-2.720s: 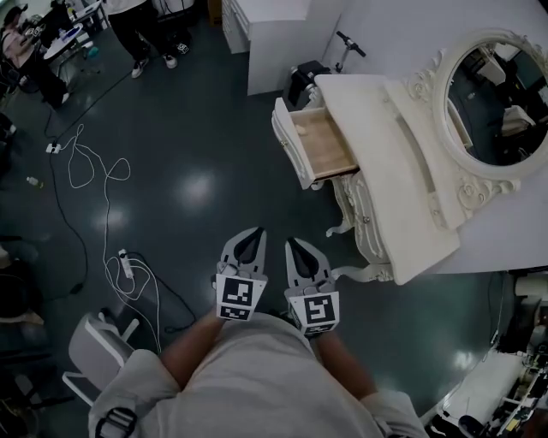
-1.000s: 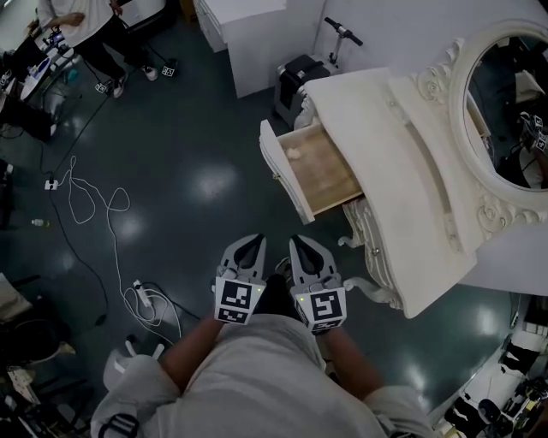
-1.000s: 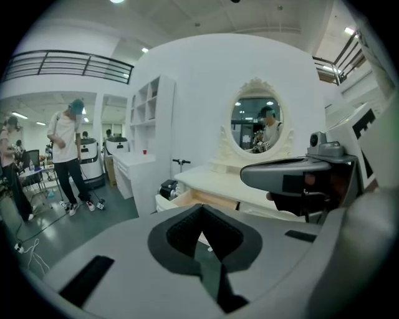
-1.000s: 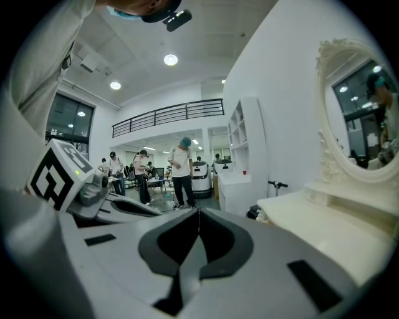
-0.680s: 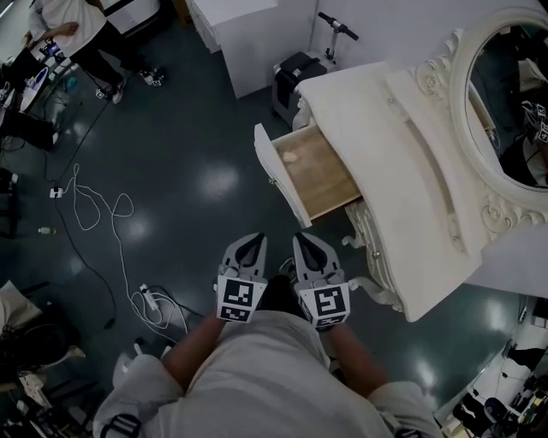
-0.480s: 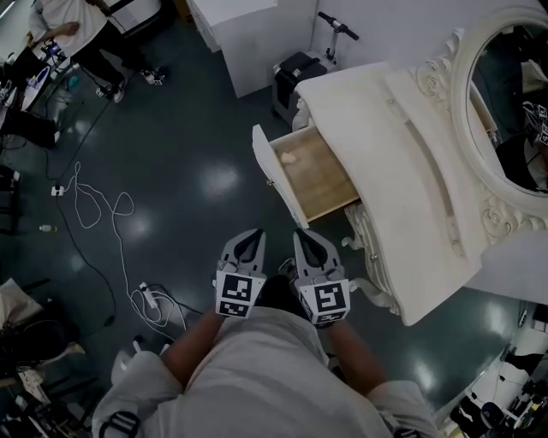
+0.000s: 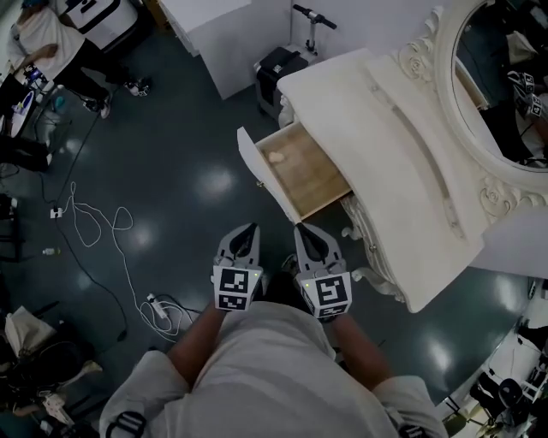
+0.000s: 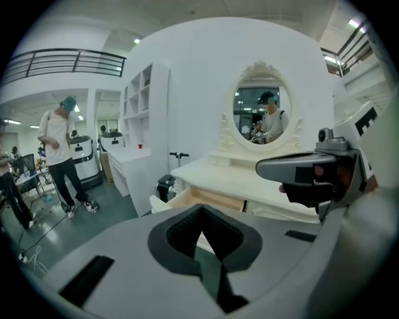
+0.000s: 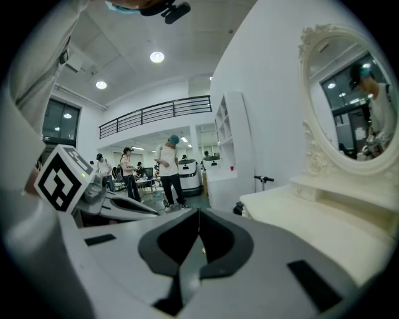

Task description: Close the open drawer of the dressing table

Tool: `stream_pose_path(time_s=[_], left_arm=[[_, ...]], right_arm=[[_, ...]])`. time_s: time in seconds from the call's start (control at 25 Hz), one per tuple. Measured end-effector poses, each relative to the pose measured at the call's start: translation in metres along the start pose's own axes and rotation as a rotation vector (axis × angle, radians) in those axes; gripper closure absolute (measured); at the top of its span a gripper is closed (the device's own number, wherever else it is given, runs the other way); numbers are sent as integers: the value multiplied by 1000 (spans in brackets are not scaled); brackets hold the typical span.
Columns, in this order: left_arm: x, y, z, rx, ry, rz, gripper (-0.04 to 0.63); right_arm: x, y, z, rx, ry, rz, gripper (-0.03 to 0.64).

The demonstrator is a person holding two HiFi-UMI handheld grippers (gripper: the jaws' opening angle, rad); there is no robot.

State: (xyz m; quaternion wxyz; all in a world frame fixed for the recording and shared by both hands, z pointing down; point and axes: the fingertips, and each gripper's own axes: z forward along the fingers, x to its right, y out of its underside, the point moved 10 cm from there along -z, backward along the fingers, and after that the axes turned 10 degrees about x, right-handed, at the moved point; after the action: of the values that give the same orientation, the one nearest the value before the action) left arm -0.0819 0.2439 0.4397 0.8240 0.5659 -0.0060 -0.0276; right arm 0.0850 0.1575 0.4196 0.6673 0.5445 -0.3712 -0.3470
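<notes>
The white dressing table [image 7: 402, 171] stands at the right of the head view, under an oval mirror [image 7: 497, 77]. Its wooden drawer [image 7: 304, 175] is pulled out to the left, with the white drawer front [image 7: 259, 184] facing the floor space. A small pale object [image 7: 276, 157] lies inside. My left gripper [image 7: 248, 229] and right gripper [image 7: 305, 229] are side by side just below the drawer front, apart from it, both shut and empty. The open drawer [image 8: 209, 198] lies beyond the left gripper's [image 8: 201, 209] closed tips. The right gripper's [image 9: 198, 215] view shows the table top [image 9: 312, 215].
A white cable [image 7: 94, 231] and a power strip [image 7: 158, 308] lie on the dark floor at the left. A white cabinet [image 7: 214, 34], a black case [image 7: 274, 64] and a scooter [image 7: 312, 19] stand behind the table. People [image 7: 51, 51] are at the far upper left.
Both grippers have moved closer to the dressing table. The drawer front now sits much nearer their tips. The jaws stayed shut.
</notes>
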Motion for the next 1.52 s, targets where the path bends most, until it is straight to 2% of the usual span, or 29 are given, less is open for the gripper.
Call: stream_pose_path(time_s=[0.44,0.92,1.24,1.52], left_arm=[[-39,7,38,-33,133,39,589],[-86,6,88,-67,341,52,589],[-113,32,120,-135,442,64,589],[-129,65,148,-210,501,114,589]], right_arm=[[-1,11,31,-96,84,10,600],[-6,17,66,-165,260,52,601],[-14,22,75,-200,413,98,600],[-26,25,80,-214,523,150,600]])
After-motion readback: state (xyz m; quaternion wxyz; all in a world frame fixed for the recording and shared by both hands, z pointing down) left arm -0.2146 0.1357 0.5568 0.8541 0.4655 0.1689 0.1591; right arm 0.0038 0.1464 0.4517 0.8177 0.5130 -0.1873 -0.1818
